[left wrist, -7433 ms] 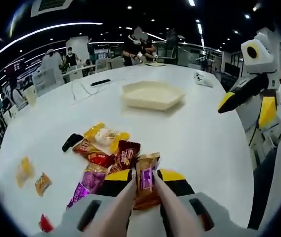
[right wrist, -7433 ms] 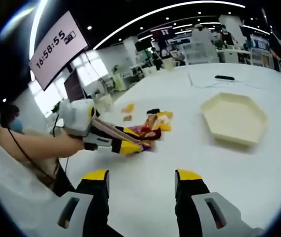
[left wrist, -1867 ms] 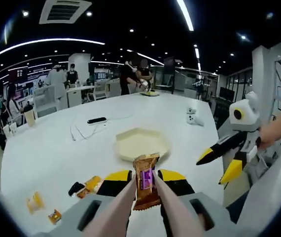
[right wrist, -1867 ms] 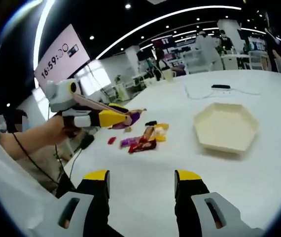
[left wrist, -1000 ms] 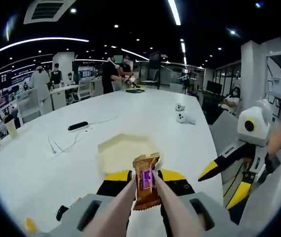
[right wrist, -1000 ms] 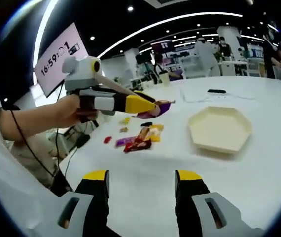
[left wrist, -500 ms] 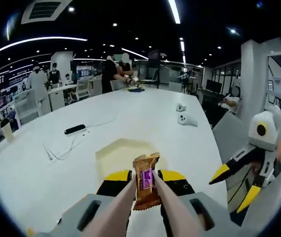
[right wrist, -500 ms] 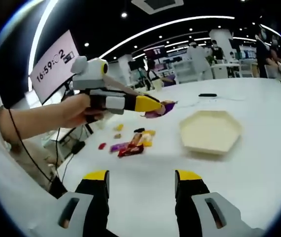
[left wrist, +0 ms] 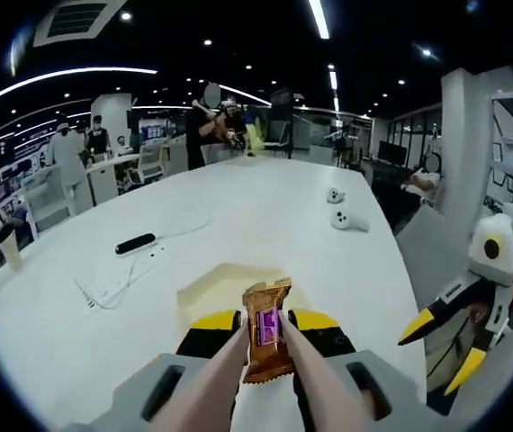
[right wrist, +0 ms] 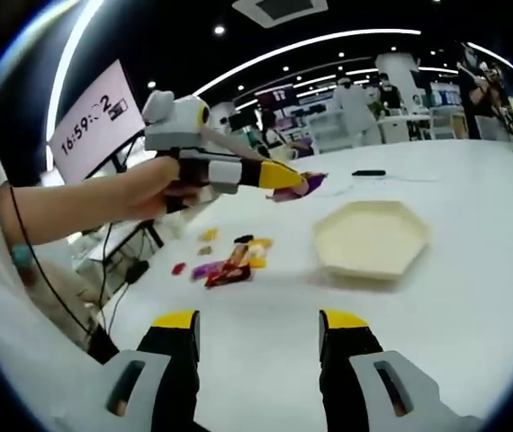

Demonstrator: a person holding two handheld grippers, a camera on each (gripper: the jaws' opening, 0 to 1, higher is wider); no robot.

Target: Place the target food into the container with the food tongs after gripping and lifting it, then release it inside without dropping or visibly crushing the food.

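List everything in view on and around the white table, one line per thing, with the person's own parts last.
Table: one, white, under everything.
Container: one, cream, hexagonal, empty, on the table.
Wrapped snack: one, gold and purple, held between the left tool's jaws, above the table near the container.
Snack pile: several loose wrappers, red, yellow, purple, on the table apart from the container.
Black remote: one, on the far table.
White cable: one, beside the remote.
White controllers: two, far table edge.
Clock screen: one, pink-white, background.
Left tool: yellow-black tips, shut on the snack.
Right tool: yellow-black tips, open, empty.
Hand: one, gripping the left tool.
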